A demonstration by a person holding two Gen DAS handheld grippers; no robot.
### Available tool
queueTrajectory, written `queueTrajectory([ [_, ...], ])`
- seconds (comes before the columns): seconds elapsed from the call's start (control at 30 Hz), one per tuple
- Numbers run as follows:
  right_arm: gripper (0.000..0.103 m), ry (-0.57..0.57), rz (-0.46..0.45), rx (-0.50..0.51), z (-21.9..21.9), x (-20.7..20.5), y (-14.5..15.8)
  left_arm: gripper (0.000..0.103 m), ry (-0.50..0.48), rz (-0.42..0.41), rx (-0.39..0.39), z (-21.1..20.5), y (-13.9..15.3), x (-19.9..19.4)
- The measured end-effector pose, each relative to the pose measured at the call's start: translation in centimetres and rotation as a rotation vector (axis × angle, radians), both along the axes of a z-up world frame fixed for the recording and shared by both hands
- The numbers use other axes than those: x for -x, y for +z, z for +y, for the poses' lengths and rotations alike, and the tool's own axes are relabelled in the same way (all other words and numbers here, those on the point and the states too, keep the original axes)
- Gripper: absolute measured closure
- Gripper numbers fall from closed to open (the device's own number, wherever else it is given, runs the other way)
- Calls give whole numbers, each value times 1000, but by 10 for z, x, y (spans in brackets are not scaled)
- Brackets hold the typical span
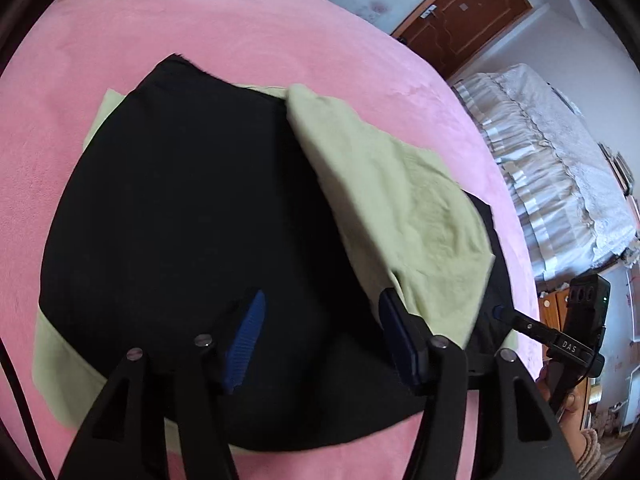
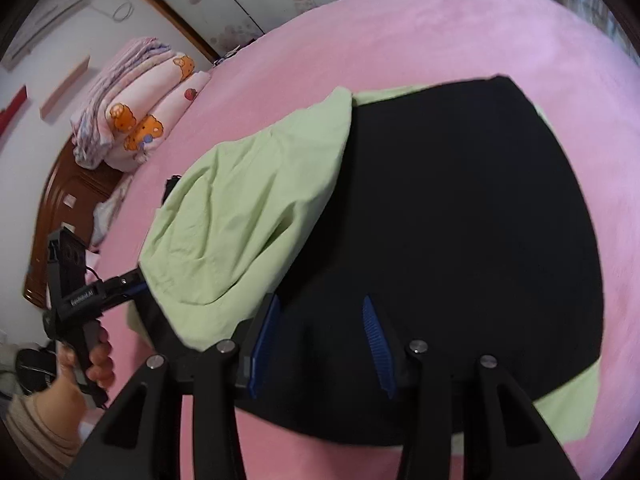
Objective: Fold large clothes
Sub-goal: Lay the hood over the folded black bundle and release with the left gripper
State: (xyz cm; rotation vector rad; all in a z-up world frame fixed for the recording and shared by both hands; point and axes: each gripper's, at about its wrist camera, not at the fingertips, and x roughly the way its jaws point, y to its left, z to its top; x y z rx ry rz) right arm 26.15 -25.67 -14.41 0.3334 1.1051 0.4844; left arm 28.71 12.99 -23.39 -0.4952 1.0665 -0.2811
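The black garment (image 1: 192, 216) lies spread on the pink bedspread (image 1: 240, 28), with a pale green garment (image 1: 400, 200) folded across one side of it and more green showing under its edges. The left gripper (image 1: 320, 340) hovers over the near edge of the black garment, its blue pads (image 1: 246, 340) apart and nothing between them. The right gripper (image 2: 320, 344) hangs over the same near edge, next to the green fold, its fingers apart too and empty. Each view also shows the other gripper at the far side of the green fold, held in a person's hand (image 2: 96, 360).

The green flap looks freshly laid over and both grippers seem free, so the step in hand is probably checking this fold and choosing the next grasp. To do it well, judge whether the green flap lies flat: it shows wrinkles and a raised ridge along the black garment. Smoothing from that ridge outward would help. For the next fold, both grippers should take matching corners at the near edge of the black garment, pinching all layers together, and lift evenly so the stack does not skew.
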Motion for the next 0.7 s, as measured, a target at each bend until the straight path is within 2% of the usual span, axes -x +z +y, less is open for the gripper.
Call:
queueTrajectory([
  [0.1, 51, 16, -2, -18, 9, 12, 6, 34, -17, -3, 18, -10, 0, 2],
  [0.2, 50, 47, -12, -10, 19, 19, 11, 33, -35, -15, 19, -25, 6, -4],
  [0.4, 50, 68, -15, -13, 34, 17, 12, 33, -81, -41, -39, -46, 18, -9],
  [0.7, 50, 58, 32, -41, 42, 1, -6, 29, -121, -45, -23, -51, 23, -9],
])
